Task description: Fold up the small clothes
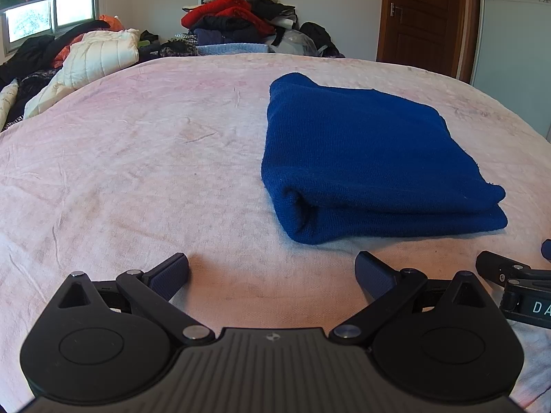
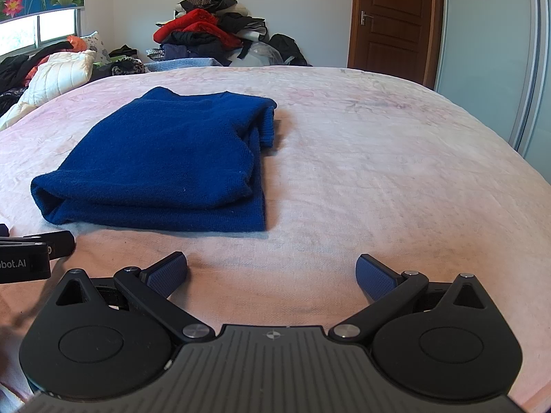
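A blue knitted garment (image 1: 372, 158) lies folded into a thick rectangle on the pink bedspread (image 1: 137, 158). It also shows in the right wrist view (image 2: 172, 161), ahead and to the left. My left gripper (image 1: 272, 268) is open and empty, just above the bedspread, in front of the garment's near left corner. My right gripper (image 2: 272, 268) is open and empty, low over the bedspread, to the right of the garment's near edge. The right gripper's body shows at the right edge of the left wrist view (image 1: 516, 282). The left gripper's body shows at the left edge of the right wrist view (image 2: 31, 254).
A heap of clothes (image 1: 237, 20) is piled at the far end of the bed. A white quilted jacket (image 1: 89, 62) and dark clothes lie along the far left. A brown door (image 1: 423, 17) stands at the back right, next to a pale wardrobe (image 2: 489, 51).
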Demonstrator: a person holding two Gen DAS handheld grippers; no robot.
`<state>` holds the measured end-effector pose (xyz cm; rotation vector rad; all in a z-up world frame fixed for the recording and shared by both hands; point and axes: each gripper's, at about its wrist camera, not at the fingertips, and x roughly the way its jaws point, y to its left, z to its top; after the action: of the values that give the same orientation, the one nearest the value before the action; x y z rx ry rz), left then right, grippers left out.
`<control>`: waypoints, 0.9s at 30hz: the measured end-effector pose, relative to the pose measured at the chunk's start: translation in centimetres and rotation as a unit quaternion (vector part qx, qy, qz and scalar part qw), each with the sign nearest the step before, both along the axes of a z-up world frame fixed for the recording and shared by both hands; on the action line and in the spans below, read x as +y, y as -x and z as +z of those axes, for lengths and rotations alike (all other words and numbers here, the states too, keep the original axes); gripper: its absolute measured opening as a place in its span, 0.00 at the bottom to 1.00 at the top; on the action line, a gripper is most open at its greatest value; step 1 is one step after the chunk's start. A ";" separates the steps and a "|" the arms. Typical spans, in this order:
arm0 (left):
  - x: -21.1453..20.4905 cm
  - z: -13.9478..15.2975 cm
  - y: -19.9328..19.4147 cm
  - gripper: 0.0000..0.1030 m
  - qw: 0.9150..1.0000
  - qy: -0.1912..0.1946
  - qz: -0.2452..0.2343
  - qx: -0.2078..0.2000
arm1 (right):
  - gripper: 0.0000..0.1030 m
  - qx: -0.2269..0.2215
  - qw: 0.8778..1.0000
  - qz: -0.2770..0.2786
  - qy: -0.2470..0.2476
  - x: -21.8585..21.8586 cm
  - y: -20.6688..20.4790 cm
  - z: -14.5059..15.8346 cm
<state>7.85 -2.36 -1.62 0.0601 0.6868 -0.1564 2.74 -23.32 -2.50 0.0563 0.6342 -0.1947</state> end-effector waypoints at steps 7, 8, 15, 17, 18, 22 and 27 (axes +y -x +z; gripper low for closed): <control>-0.1 -0.1 0.1 1.00 1.000 0.000 0.001 -0.003 | 1.00 0.000 1.000 0.000 0.000 0.0 0.0 0.0; -0.1 -0.1 0.2 1.00 1.000 0.000 0.001 -0.004 | 1.00 0.000 1.000 0.000 0.000 0.0 0.0 0.0; -0.1 -0.2 0.3 1.00 1.000 0.001 0.001 -0.007 | 1.00 0.000 1.000 0.000 0.000 0.1 0.0 0.0; -0.1 -0.2 0.3 1.00 1.000 0.000 0.001 -0.007 | 1.00 0.000 1.000 0.000 0.000 0.1 0.0 0.0; -0.1 -0.2 0.2 1.00 1.000 0.000 0.001 -0.007 | 1.00 0.000 1.000 0.000 0.000 0.1 0.0 0.0; -0.1 -0.2 0.3 1.00 1.000 0.000 0.001 -0.006 | 1.00 -0.001 1.000 0.000 0.000 0.1 0.0 0.0; -0.1 -0.2 0.3 1.00 1.000 0.000 0.001 -0.006 | 1.00 -0.001 1.000 0.000 0.000 0.1 0.1 0.0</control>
<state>7.59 -2.48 -1.81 0.0597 0.6757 -0.1541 2.66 -23.26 -2.54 0.0565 0.6325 -0.1946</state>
